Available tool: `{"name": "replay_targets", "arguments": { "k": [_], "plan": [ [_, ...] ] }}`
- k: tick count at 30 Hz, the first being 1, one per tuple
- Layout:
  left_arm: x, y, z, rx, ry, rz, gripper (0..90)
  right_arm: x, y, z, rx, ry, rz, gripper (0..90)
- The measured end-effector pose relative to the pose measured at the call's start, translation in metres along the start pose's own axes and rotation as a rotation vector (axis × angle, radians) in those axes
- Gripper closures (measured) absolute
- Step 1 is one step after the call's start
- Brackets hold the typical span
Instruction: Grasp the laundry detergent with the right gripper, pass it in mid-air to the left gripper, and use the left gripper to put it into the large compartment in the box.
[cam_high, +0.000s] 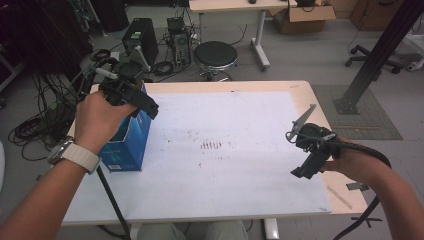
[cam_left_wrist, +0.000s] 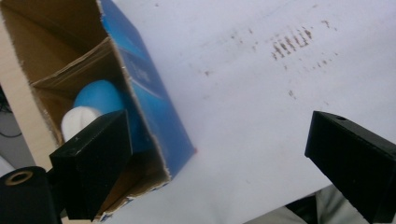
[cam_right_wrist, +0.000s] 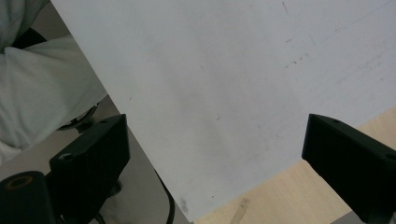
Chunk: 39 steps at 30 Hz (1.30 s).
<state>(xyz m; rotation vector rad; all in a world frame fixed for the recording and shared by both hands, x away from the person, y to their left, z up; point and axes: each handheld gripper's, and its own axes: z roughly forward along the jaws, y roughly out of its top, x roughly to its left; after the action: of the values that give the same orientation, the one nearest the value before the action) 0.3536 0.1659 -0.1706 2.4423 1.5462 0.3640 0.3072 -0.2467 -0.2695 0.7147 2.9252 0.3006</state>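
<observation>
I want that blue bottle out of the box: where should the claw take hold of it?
Grip the white cap end of the bottle, coming straight in through the open top of the box. The cardboard walls enclose its sides, leaving that end exposed.

grey floor across the top of the frame. a black round stool (cam_high: 215, 55) top centre, computer towers (cam_high: 140, 35) and tangled cables (cam_high: 30, 131) upper left, a cardboard box (cam_high: 306, 14) and black slanted post (cam_high: 377, 55) upper right.
</observation>
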Motion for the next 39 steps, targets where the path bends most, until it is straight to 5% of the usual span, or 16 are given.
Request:
{"name": "replay_targets", "arguments": {
  "k": [20, 39],
  "plan": [
    [-0.031, 0.007, 0.003, 0.068, -0.050, 0.135, 7.0, -0.002, 0.009, -0.003, 0.018, 0.010, -0.020, 7.3],
    [-0.057, 0.015, 0.011, 0.090, -0.154, 0.297, 6.9, -0.010, 0.024, -0.002, 0.033, 0.024, -0.027, 7.2]
  ]
}}
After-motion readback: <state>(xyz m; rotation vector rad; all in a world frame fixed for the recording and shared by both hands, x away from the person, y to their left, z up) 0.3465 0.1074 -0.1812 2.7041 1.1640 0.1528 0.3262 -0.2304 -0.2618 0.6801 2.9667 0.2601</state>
